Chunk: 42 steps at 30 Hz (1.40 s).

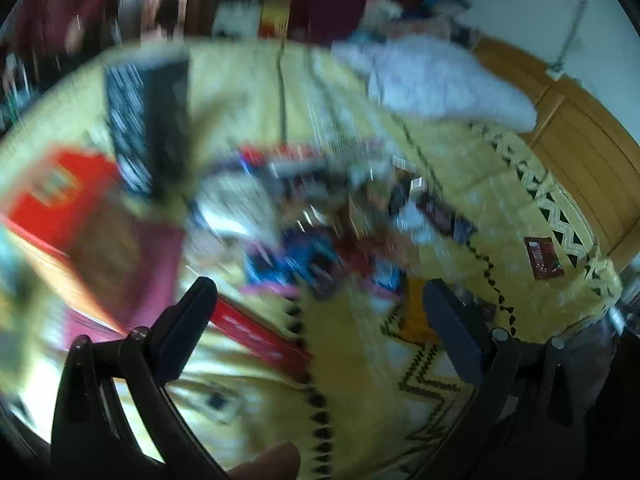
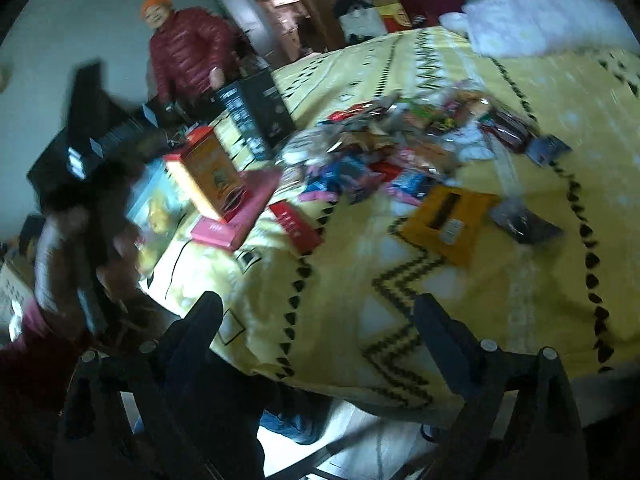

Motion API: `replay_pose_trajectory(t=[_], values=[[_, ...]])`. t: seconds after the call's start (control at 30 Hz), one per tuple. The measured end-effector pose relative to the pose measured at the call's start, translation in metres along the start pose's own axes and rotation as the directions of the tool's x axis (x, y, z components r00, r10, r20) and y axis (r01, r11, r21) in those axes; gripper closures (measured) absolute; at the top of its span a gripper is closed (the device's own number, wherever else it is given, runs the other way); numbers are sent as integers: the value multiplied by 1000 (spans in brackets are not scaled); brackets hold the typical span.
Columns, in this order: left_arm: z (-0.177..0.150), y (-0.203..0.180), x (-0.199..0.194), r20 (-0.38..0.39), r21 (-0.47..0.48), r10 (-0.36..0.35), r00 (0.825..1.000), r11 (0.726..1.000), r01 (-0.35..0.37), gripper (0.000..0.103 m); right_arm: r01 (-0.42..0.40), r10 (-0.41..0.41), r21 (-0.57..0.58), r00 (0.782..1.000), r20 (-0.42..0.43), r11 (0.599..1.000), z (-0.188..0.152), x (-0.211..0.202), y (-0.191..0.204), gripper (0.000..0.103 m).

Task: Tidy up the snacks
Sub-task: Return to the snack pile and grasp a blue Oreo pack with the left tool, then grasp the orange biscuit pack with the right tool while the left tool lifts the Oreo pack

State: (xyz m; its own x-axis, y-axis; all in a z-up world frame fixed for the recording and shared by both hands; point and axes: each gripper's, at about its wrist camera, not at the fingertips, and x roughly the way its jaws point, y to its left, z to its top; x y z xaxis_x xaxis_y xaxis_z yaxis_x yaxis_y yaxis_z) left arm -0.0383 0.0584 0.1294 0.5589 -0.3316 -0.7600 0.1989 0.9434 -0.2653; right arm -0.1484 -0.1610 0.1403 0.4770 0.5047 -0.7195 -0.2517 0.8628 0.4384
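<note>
Both grippers' jaws wide, empty | red box (image 2: 295, 227) long axis diagonal | snacks (image 2: 400, 148) piled

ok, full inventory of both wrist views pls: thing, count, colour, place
blanket: one, yellow with black zigzags, covering the surface
snack pile: many mixed packets, count unclear, mid blanket
yellow packet: one, nearest edge of pile
red flat box: one, left of pile
pink box: one, under orange box
black box: one, far left
white bedding: far right
bystander: one, red jacket, background
left gripper: open, empty
right gripper: open, empty
</note>
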Motion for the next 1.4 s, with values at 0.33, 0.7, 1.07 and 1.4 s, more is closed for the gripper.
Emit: replay_pose_trajectory(t=[0.33, 0.7, 1.07, 1.4], values=[[-16, -9, 112, -213, -244, 19, 977, 967, -72, 16, -13, 12, 71, 1000, 14, 997, 1, 1, -54, 5], [-16, -17, 117, -173, -96, 197, 965, 972, -216, 54, -36, 36, 89, 999, -3, 995, -1, 6, -80, 16], [-57, -29, 75, -278, 214, 83, 957, 977, -22, 54, -56, 59, 102, 998, -28, 993, 6, 22, -72, 27], [-71, -24, 89, -236, 156, 37, 971, 988, 0, 50, 79, -69, 215, 996, -52, 973, 34, 44, -90, 16]])
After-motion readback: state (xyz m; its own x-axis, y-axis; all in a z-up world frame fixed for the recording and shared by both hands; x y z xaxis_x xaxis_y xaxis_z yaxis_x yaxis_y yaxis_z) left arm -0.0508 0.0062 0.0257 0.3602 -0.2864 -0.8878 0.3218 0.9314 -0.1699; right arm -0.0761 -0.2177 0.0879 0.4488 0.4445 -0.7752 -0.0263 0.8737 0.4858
